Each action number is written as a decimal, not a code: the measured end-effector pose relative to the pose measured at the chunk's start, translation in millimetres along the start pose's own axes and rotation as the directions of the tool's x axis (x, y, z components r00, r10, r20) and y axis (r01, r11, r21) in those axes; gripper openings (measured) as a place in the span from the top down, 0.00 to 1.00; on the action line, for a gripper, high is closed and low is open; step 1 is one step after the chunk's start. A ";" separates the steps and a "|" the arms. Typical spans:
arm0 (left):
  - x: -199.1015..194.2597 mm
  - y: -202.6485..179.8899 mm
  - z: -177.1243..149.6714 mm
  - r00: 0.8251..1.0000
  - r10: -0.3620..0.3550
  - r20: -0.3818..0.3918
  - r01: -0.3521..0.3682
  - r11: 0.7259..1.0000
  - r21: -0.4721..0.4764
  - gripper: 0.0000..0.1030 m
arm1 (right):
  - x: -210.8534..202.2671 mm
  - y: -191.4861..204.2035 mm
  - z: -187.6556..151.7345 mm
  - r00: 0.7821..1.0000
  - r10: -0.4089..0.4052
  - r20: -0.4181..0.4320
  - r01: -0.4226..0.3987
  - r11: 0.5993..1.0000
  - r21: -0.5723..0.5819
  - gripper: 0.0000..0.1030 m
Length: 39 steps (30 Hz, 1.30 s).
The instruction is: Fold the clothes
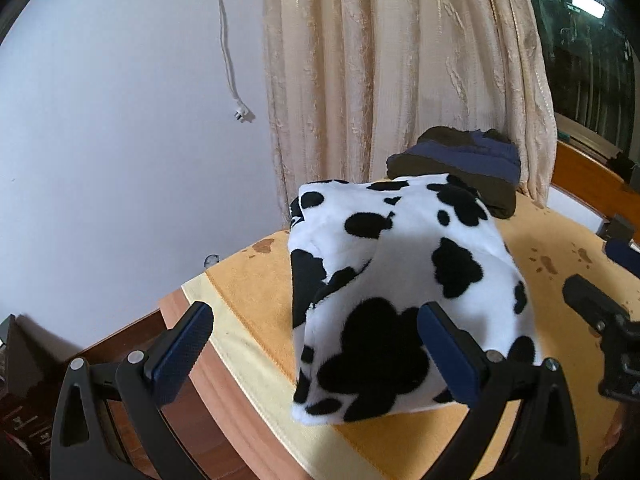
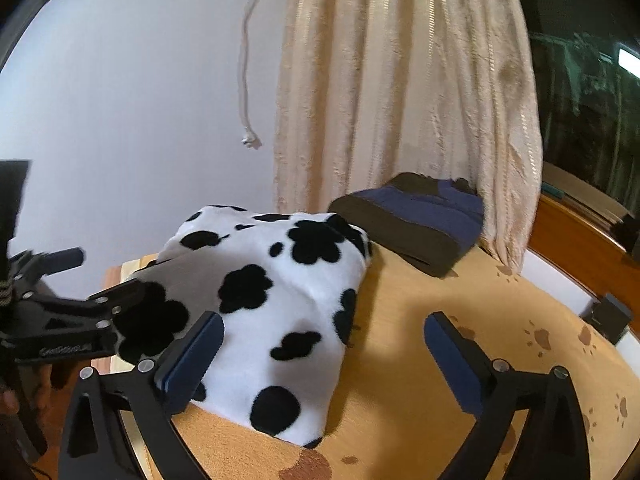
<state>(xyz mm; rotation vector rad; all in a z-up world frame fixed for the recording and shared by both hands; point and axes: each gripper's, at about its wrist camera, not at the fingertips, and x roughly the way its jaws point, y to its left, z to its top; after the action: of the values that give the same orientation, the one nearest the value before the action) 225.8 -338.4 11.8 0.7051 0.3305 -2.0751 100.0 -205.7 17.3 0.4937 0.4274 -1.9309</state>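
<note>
Fluffy black-and-white cow-print fleece garment (image 1: 400, 292) lies bunched on the orange paw-print cloth (image 2: 440, 360) over the tabletop. Left tongs (image 1: 316, 344) and right tongs (image 2: 324, 352) both gape, empty. Soft, light, floppy; pinch a hem corner.

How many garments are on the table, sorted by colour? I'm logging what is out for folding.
Black-and-white cow-print garment: 1
Dark folded garments, brown and navy, in one pile: at least 2; the exact number cannot be told
Total: at least 3, all on the orange cloth
</note>
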 end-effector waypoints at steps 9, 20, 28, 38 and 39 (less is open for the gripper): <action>-12.0 -6.5 -0.5 0.999 -0.044 -0.029 0.043 0.998 -0.041 0.00 | -13.5 -16.1 -3.5 1.000 -0.014 0.012 0.013 0.997 0.074 0.01; -34.7 -19.3 -5.5 1.000 0.010 0.001 -0.010 1.000 -0.009 0.00 | -33.6 -3.4 -5.0 0.998 -0.048 0.039 0.048 0.999 -0.001 0.01; -42.5 -28.4 -11.2 1.000 0.023 -0.005 -0.023 1.000 -0.006 0.00 | -43.0 -1.4 -7.0 0.997 -0.061 0.055 0.061 0.998 -0.007 0.01; -43.1 -22.6 -13.8 1.000 -0.007 0.000 0.007 0.998 -0.068 0.00 | -40.1 -5.5 -10.1 0.998 -0.046 0.040 0.045 0.999 0.015 0.01; -43.8 -21.6 -14.2 1.000 -0.004 0.007 0.005 0.997 -0.071 0.00 | -38.3 -4.9 -10.4 0.998 -0.044 0.034 0.044 0.999 0.015 0.01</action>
<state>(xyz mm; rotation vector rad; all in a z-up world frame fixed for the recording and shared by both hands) 232.4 -290.0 25.8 0.6549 0.3998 -2.0592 111.0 -169.0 28.6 0.4630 0.4050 -1.9833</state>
